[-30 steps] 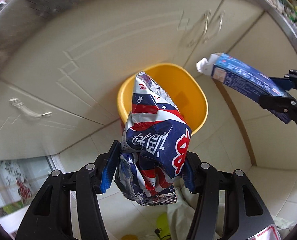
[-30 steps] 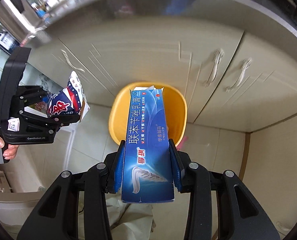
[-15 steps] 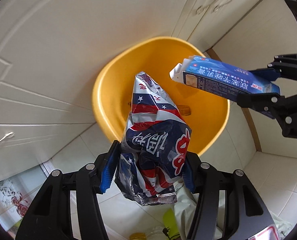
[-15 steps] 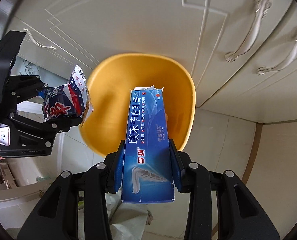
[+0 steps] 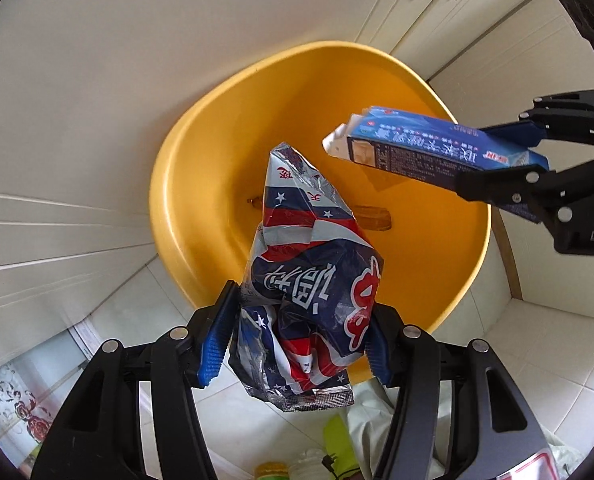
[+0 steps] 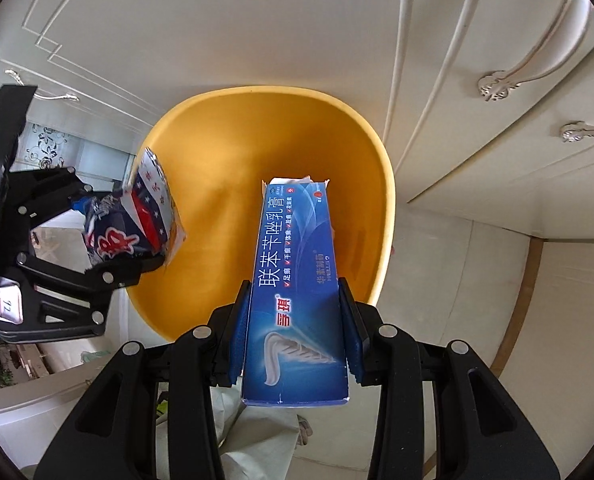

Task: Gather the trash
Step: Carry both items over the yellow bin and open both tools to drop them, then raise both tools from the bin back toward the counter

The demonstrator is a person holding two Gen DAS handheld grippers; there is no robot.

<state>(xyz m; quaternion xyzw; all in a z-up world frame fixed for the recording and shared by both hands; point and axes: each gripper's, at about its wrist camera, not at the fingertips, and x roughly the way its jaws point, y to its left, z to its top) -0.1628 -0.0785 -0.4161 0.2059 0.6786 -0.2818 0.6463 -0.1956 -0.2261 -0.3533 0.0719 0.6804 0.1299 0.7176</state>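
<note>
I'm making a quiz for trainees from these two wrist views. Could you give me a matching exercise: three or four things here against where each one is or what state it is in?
Things
1. snack bag
2. blue carton
3. yellow bin
4. cabinet handles

Places or states
A. fixed to the cream doors
B. clamped in the right gripper
C. on the floor, open top
D. crumpled, clamped in the left gripper

Pairs: 1-D, 2-B, 3-C, 4-A
</note>
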